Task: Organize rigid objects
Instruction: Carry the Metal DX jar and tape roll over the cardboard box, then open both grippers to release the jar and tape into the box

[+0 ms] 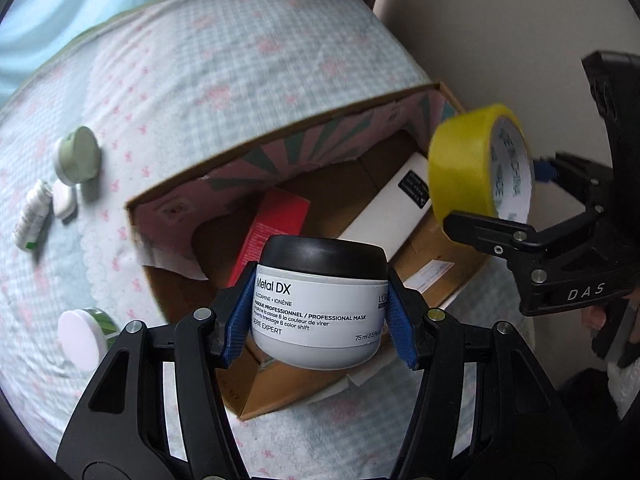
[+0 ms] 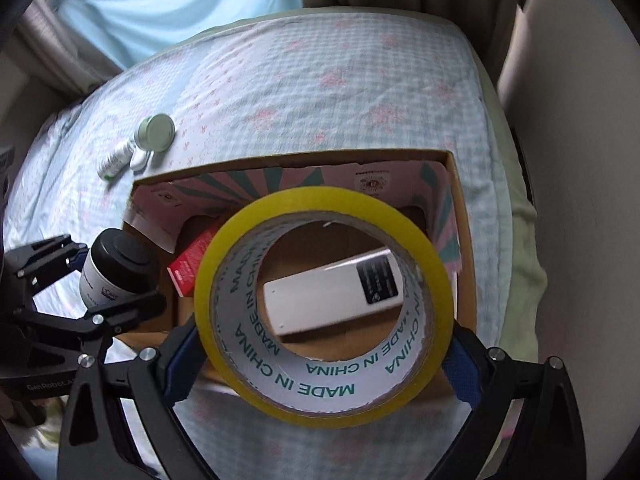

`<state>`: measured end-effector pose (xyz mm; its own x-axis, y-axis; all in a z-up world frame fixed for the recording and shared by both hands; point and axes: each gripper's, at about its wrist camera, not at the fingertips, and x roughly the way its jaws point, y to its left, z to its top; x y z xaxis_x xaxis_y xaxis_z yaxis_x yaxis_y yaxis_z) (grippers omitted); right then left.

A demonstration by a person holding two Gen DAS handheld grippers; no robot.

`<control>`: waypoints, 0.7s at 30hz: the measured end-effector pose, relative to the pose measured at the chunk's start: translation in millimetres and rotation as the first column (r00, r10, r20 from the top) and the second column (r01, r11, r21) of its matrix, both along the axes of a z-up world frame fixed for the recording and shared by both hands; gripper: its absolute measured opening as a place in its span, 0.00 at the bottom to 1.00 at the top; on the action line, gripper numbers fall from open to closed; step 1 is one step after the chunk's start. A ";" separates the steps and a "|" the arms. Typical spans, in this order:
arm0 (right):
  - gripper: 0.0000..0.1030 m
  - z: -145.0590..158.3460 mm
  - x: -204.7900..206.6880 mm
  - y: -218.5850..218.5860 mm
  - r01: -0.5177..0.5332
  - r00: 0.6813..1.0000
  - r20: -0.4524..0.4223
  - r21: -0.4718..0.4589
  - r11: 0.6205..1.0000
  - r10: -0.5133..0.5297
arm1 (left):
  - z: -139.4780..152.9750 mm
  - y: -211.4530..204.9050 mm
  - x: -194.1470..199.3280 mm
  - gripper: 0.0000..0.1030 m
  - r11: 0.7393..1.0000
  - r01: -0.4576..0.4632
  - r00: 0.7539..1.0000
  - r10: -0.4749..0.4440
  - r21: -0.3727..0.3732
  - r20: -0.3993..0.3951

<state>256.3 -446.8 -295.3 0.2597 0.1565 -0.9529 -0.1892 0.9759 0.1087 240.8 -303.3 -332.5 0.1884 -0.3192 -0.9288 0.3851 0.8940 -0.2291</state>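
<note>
My left gripper (image 1: pixel 320 320) is shut on a grey Metal DX jar with a black lid (image 1: pixel 320 300), held above the near edge of an open cardboard box (image 1: pixel 256 156). My right gripper (image 2: pixel 324 360) is shut on a yellow tape roll (image 2: pixel 324 304), held over the box (image 2: pixel 464 240). The tape roll (image 1: pixel 476 172) and right gripper (image 1: pixel 516 204) also show in the left wrist view at the right. The jar (image 2: pixel 116 272) and left gripper (image 2: pixel 108 280) show at the left of the right wrist view. Inside the box lie a red carton (image 1: pixel 276 220) and a white flat box (image 2: pixel 332 292).
The box sits on a bed with a checked floral sheet (image 1: pixel 224 64). Left of the box lie a green-lidded jar (image 1: pixel 78 156), a small white bottle (image 1: pixel 32 216), a small white case (image 1: pixel 64 200) and a white-lidded jar (image 1: pixel 80 340). A wall stands at the right.
</note>
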 end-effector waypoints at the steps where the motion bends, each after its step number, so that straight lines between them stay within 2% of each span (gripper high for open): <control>1: 0.95 -6.5 2.6 1.3 -0.027 1.000 0.002 -0.015 1.000 0.027 | -5.8 -3.4 1.8 0.53 1.000 0.014 1.000 -0.014 0.007 -0.008; 5: 0.96 -29.5 10.3 9.5 -0.147 0.989 0.014 -0.082 0.986 0.148 | -26.4 -16.5 7.7 0.53 0.996 0.084 0.996 -0.083 0.034 -0.037; 8: 0.95 -44.9 12.1 18.5 -0.281 0.959 0.002 -0.114 0.953 0.283 | -37.2 -24.6 8.2 0.53 0.989 0.133 0.990 -0.130 0.061 -0.048; 10: 0.95 -54.7 13.1 21.2 -0.328 0.944 -0.019 -0.123 0.937 0.328 | -43.7 -29.4 7.9 0.53 0.984 0.157 0.986 -0.152 0.084 -0.063; 14: 0.96 -68.2 15.3 17.9 -0.365 0.931 -0.064 -0.109 0.925 0.359 | -53.8 -36.9 5.4 0.53 0.977 0.188 0.980 -0.180 0.101 -0.079; 20: 0.97 -69.1 13.8 12.3 -0.399 0.917 -0.051 -0.083 0.913 0.396 | -62.8 -43.9 3.1 0.54 0.957 0.238 0.970 -0.227 0.167 -0.084; 21: 0.99 -67.4 13.7 11.3 -0.405 0.914 -0.044 -0.068 0.912 0.403 | -63.2 -45.4 2.5 0.65 0.956 0.239 0.970 -0.228 0.172 -0.083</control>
